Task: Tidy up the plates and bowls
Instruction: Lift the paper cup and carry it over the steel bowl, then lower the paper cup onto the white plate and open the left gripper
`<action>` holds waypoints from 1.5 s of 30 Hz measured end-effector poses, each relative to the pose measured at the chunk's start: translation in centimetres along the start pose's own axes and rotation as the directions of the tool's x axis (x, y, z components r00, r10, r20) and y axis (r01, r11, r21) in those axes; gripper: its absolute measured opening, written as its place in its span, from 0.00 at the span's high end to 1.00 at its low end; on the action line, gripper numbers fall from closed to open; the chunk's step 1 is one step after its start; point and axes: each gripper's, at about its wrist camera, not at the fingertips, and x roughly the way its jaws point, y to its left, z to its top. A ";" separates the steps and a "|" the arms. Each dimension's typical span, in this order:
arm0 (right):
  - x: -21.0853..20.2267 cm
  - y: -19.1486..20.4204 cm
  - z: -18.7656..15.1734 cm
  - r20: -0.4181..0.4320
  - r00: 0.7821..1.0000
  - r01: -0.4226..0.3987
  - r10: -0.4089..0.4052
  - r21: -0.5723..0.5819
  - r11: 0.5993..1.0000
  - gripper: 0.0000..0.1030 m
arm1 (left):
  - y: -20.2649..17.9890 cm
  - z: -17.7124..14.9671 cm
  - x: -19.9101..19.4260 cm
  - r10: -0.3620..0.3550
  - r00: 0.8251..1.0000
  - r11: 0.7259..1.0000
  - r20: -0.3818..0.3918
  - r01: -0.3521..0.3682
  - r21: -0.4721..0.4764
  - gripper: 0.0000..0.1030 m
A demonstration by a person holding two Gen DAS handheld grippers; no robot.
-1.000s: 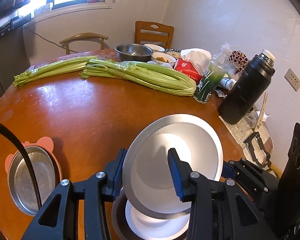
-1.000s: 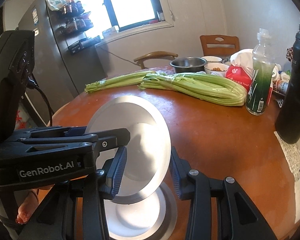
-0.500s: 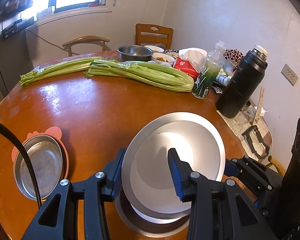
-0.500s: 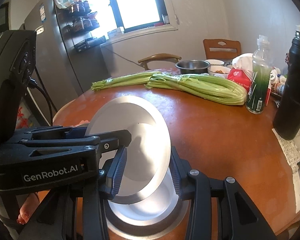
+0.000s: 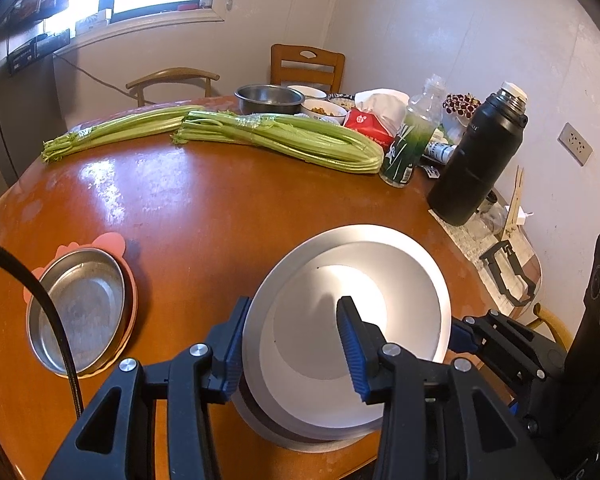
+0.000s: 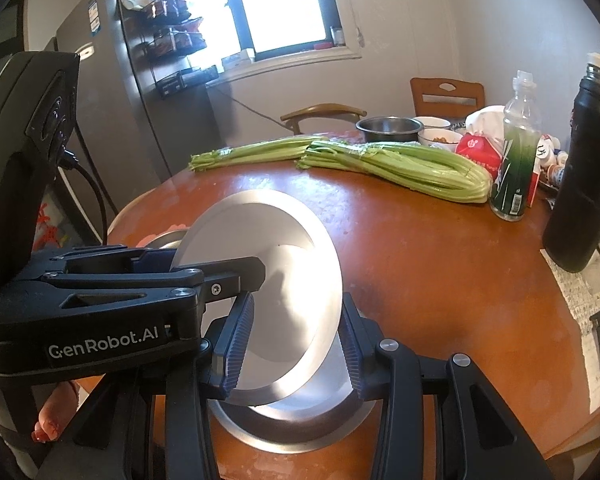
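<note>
Both hand-held grippers are clamping the same shiny round steel plate (image 5: 352, 320), tilted up on edge at the bottom centre of both views. The left hand-held gripper (image 5: 292, 344) is pinching the plate's near rim between its blue ribbed pads (image 5: 350, 344); the right hand-held gripper (image 6: 292, 340) is gripping the opposite rim, its own pads pressing either side of the metal. Directly beneath the tilted plate, a second flat steel plate (image 6: 292, 424) is lying on the glossy orange-brown round counter (image 5: 204, 216); whether the two are touching cannot be told. At the lower left of the left-wrist view, a shallow steel dish (image 5: 78, 308) is sitting on a pink mat (image 5: 108, 242), well apart from the plates. Across the upper middle, two long green celery bunches (image 5: 284, 140) are lying on the counter, with a steel bowl (image 5: 269, 98) behind them. At the right, a green-labelled clear bottle (image 5: 410, 146) and a tall black flask (image 5: 478, 160) are standing upright.
</note>
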 end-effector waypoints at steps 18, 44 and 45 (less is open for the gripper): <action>0.4 -0.1 -2.7 -0.057 0.998 -0.020 0.021 0.013 1.000 0.57 | 0.0 -2.4 1.8 0.005 0.998 1.000 -0.056 -0.005 0.004 0.57; 2.6 -0.5 -3.5 -0.103 0.995 -0.010 0.011 0.009 1.000 0.57 | 0.6 -2.9 4.1 0.016 0.995 1.000 -0.097 -0.016 -0.007 0.57; 2.6 -0.5 -3.5 -0.104 0.994 -0.009 0.010 0.008 1.000 0.57 | 0.7 -2.9 4.1 0.015 0.995 1.000 -0.097 -0.015 -0.007 0.57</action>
